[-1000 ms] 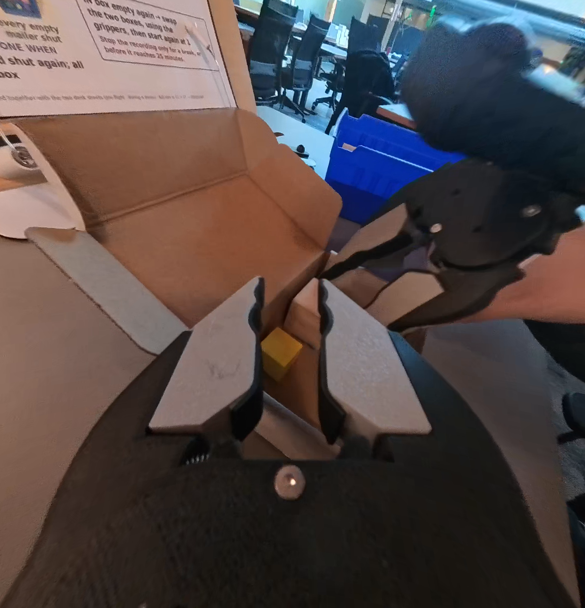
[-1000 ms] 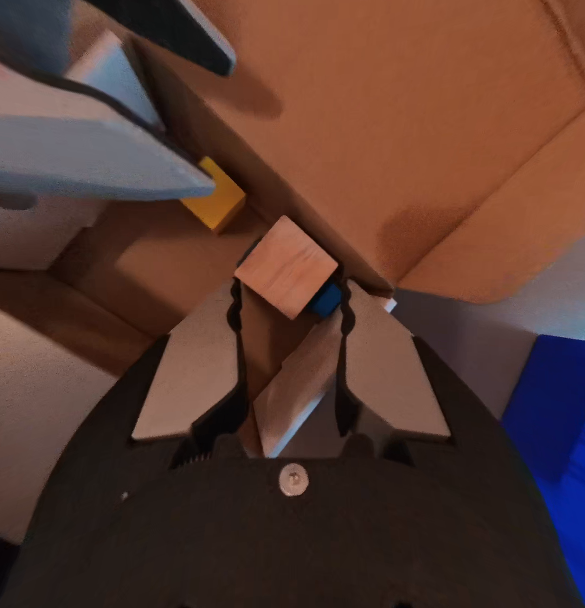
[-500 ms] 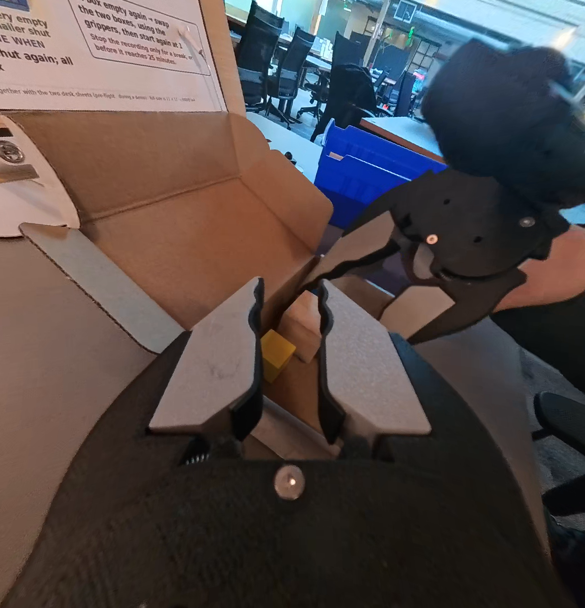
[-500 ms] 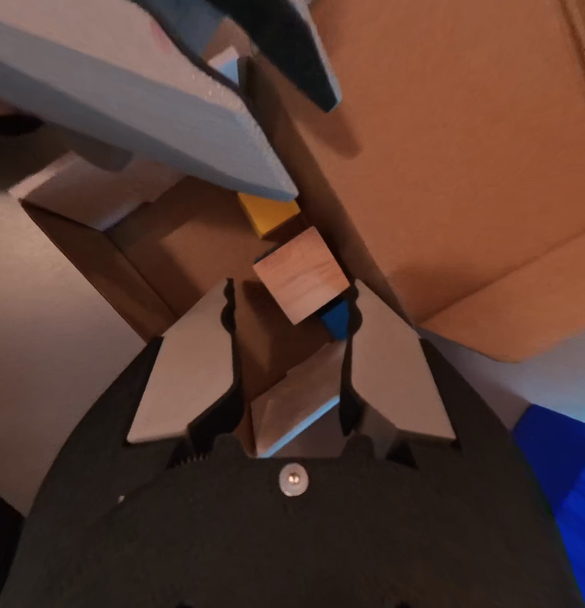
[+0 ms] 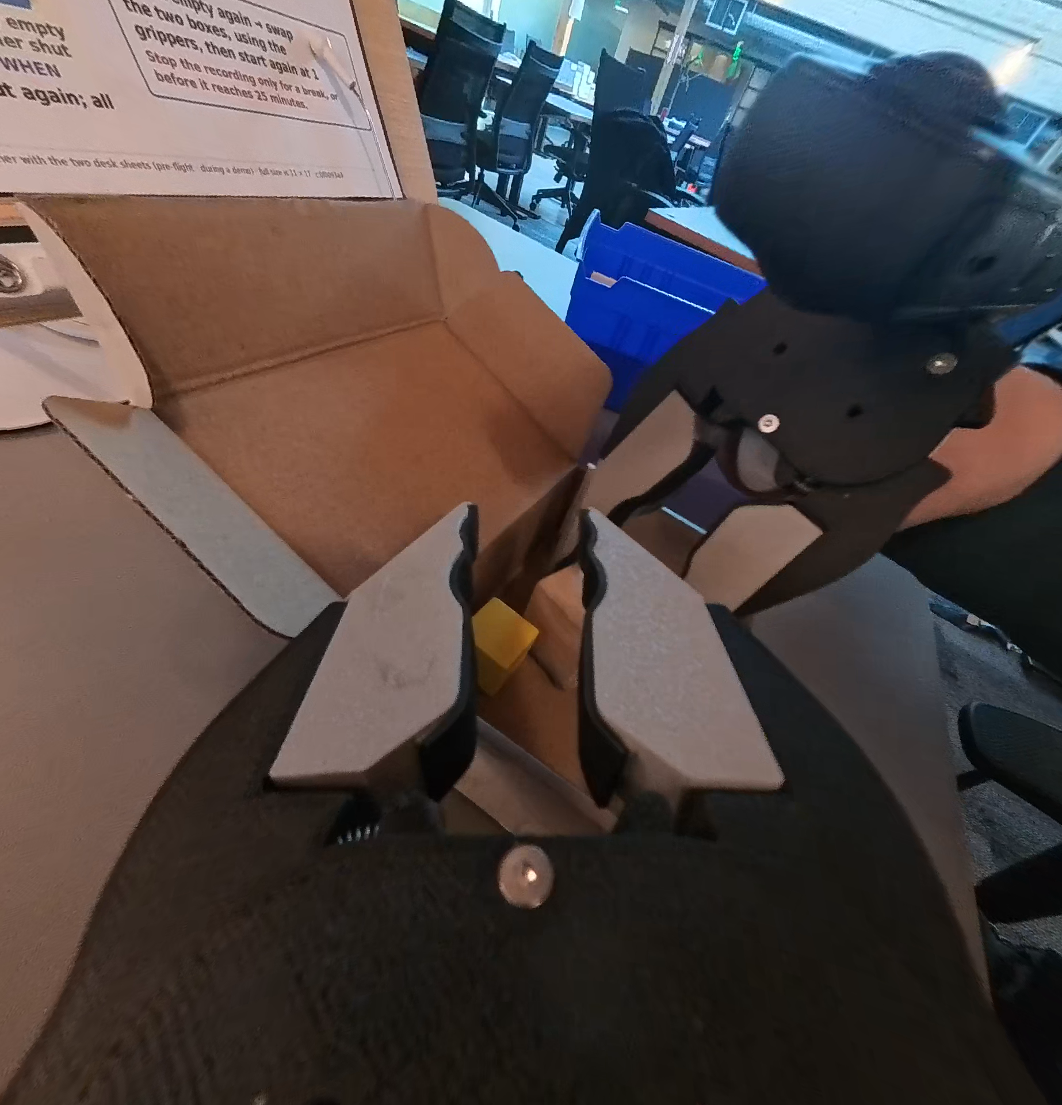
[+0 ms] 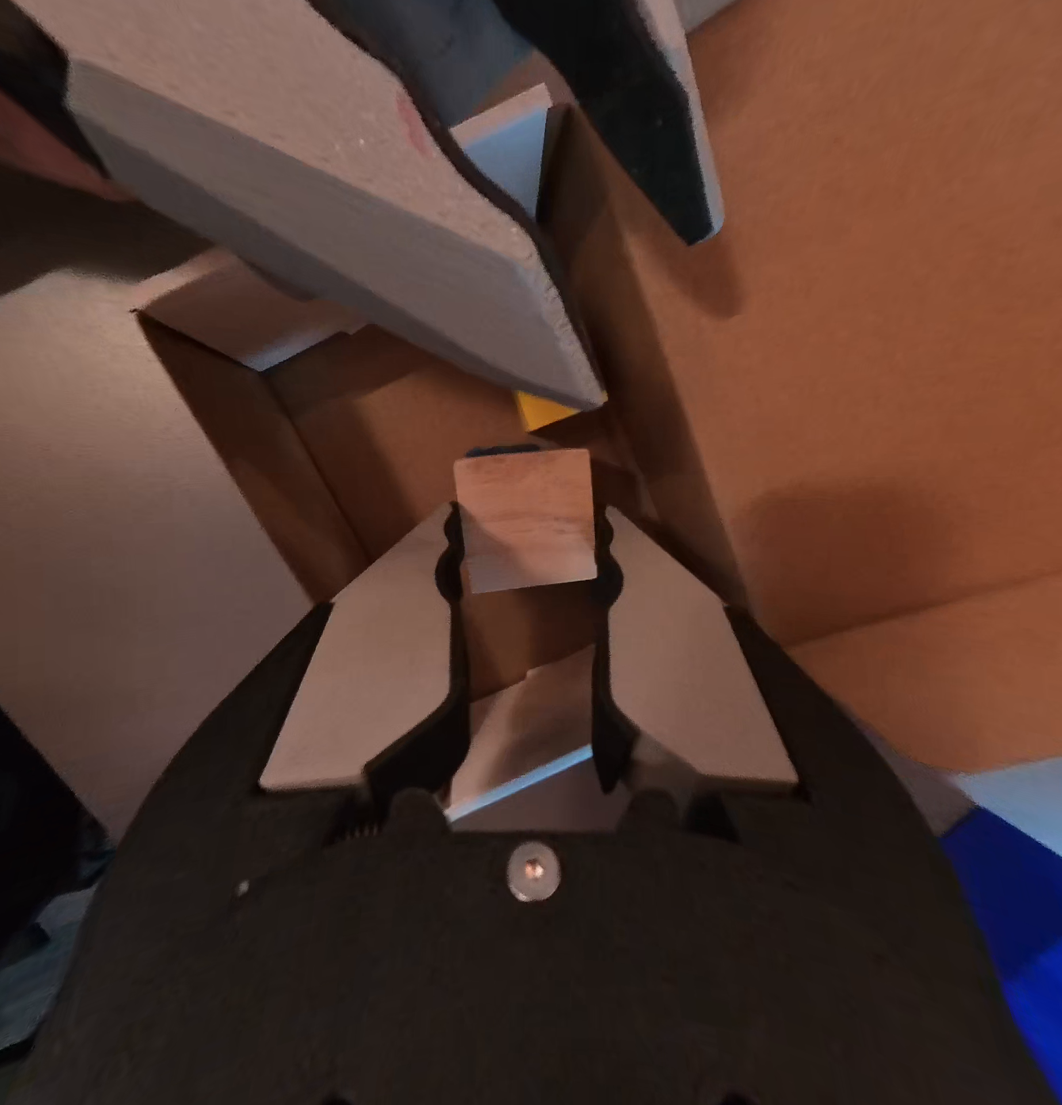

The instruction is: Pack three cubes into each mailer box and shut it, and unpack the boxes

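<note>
Right wrist view: the right gripper (image 6: 525, 541) reaches down into the open brown corrugated-cardboard mailer box (image 6: 875, 371). A plain natural-wood cube (image 6: 525, 526) sits squarely between its fingertips, both pads meeting the cube's side faces; the jaws appear closed on it, though contact is judged from alignment only. Just beyond the wooden cube a sliver of a blue cube (image 6: 502, 448) shows, and farther ahead, partly under the other tool, lies a small yellow painted cube (image 6: 540, 409). All three are gathered toward the box's far corner, against the wall.

Left wrist view: the left gripper (image 5: 525, 574) hovers over the near rim of the box with its jaws apart and nothing between them; the yellow cube (image 5: 502, 637) and wooden cube (image 5: 555, 604) are seen through the gap, below and ahead. The box lid stands raised ahead of it, leaving the interior clear for access. A blue plastic bin (image 5: 648, 299) stands beyond the box, and a white printed instruction sheet (image 5: 176, 101) stands upright behind the lid.

The step in hand is probably removal or placement of the wooden cube; which of the two cannot be told.
</note>
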